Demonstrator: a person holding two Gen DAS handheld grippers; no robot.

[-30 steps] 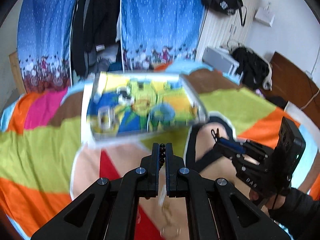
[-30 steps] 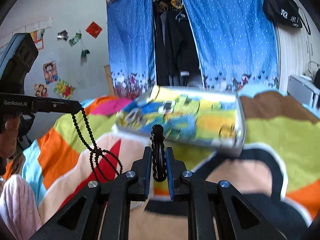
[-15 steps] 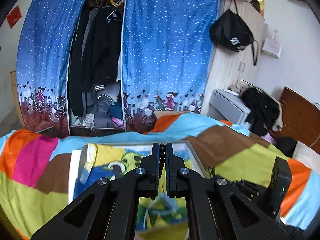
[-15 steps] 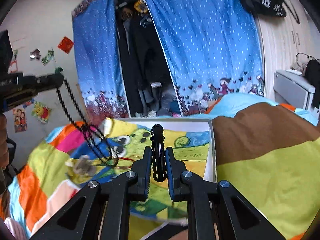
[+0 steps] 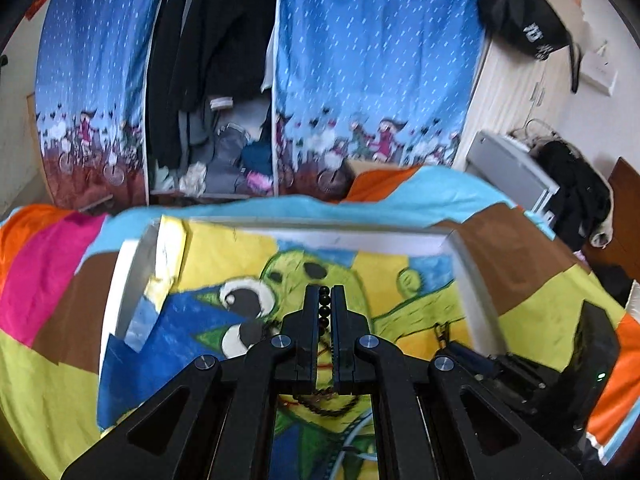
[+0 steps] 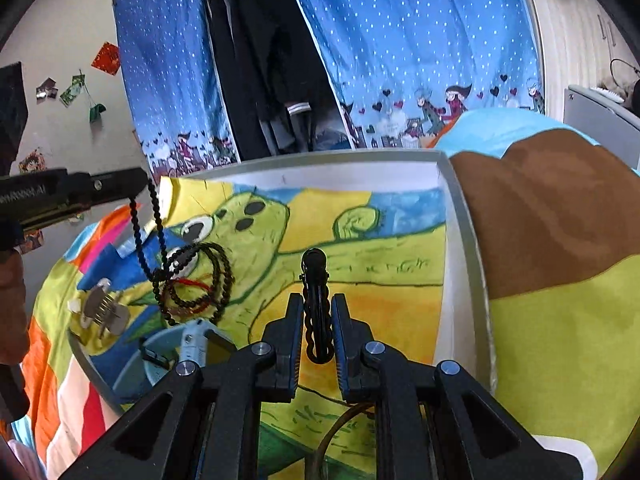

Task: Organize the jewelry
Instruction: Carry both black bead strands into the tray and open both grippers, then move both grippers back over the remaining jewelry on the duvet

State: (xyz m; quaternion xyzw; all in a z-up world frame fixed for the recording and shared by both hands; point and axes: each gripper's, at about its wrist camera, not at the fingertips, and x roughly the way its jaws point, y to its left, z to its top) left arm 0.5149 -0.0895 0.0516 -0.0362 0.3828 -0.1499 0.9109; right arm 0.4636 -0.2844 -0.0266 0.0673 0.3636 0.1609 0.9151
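Beads fill the narrow gap between the fingers of the left gripper [image 5: 324, 308], which is clenched on a black bead necklace [image 6: 160, 240]; from the right wrist view the strand hangs from that gripper's tip and its lower loops already pool on the painted lining of the tray [image 6: 460, 216]. The right gripper [image 6: 316, 320] is clamped on a black hair clip [image 6: 315, 292], held upright between its pads just above the tray's yellow and orange area.

Just beyond the pooled necklace lie a metal hair comb [image 6: 102, 310] near the tray's left edge and a pale blue round box [image 6: 168, 356] at the near edge. The tray itself sits on a colourful patchwork bedspread [image 6: 560, 320]. Farther off hang blue dotted curtains [image 6: 400, 40] with dark clothes [image 6: 272, 60] between them.

The chief risk, judging from how things lie, is tangling. The necklace's loops fall close to a red cord visible among the beads and near the comb's teeth, so letting go from this height could drop the strand in a knot or snag it. The two grippers are also near each other over one tray; if the right one lowers the clip while the strand swings, the clip could catch the beads. A release too near the rim could spill the necklace onto the bedspread.
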